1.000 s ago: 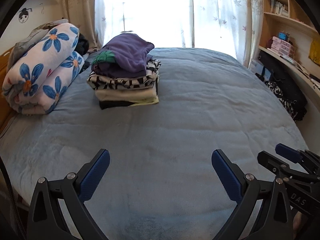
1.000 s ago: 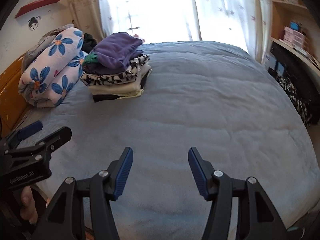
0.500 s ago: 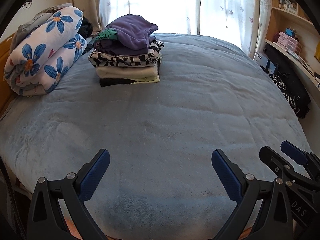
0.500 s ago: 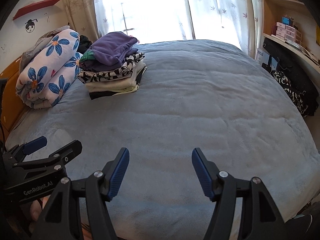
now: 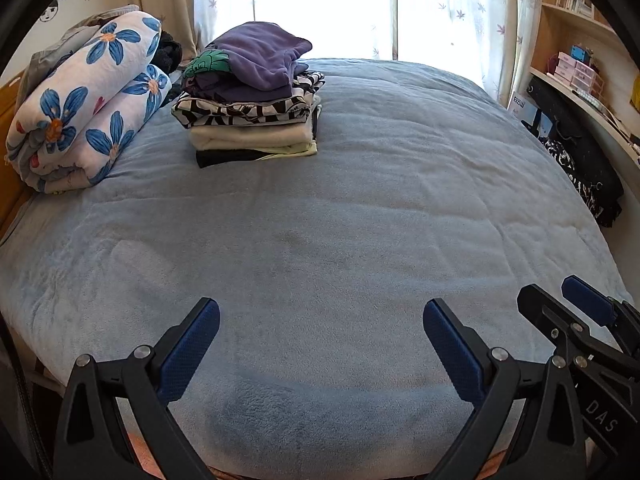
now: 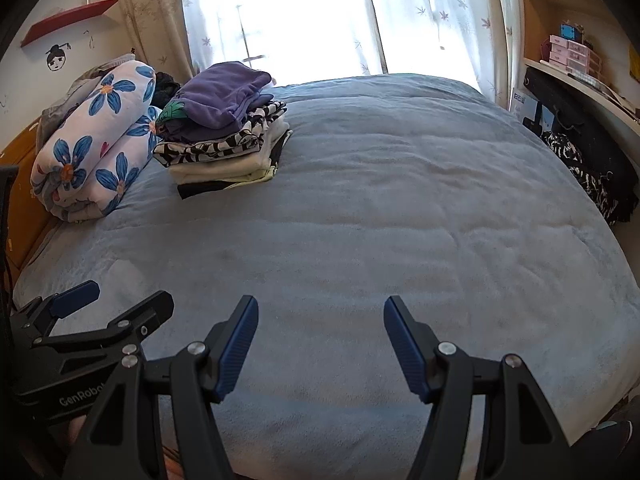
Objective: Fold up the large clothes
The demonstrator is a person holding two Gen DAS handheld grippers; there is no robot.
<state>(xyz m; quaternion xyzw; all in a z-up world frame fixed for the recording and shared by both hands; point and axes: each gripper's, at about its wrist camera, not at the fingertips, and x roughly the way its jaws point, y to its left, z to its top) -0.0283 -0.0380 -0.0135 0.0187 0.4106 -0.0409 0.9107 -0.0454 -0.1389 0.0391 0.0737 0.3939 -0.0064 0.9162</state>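
A stack of folded clothes (image 5: 252, 104) (image 6: 224, 136) with a purple garment on top sits at the far left of the blue bed cover (image 5: 340, 216) (image 6: 360, 208). My left gripper (image 5: 320, 320) hangs open over the near edge of the bed with nothing between its fingers. My right gripper (image 6: 320, 320) is open too and empty, beside the left one. Each gripper shows in the other's view: the right gripper (image 5: 580, 320) at the lower right, the left gripper (image 6: 108, 308) at the lower left.
A rolled floral quilt (image 5: 84, 108) (image 6: 96, 140) lies left of the stack against the wooden headboard (image 6: 20, 184). Dark clothes (image 5: 580, 160) (image 6: 584, 160) hang off the shelf unit on the right. Curtains (image 6: 432, 16) and a bright window are behind the bed.
The left wrist view has tipped down a little, so the stack sits higher in the picture. The right gripper's fingers have spread slightly wider.
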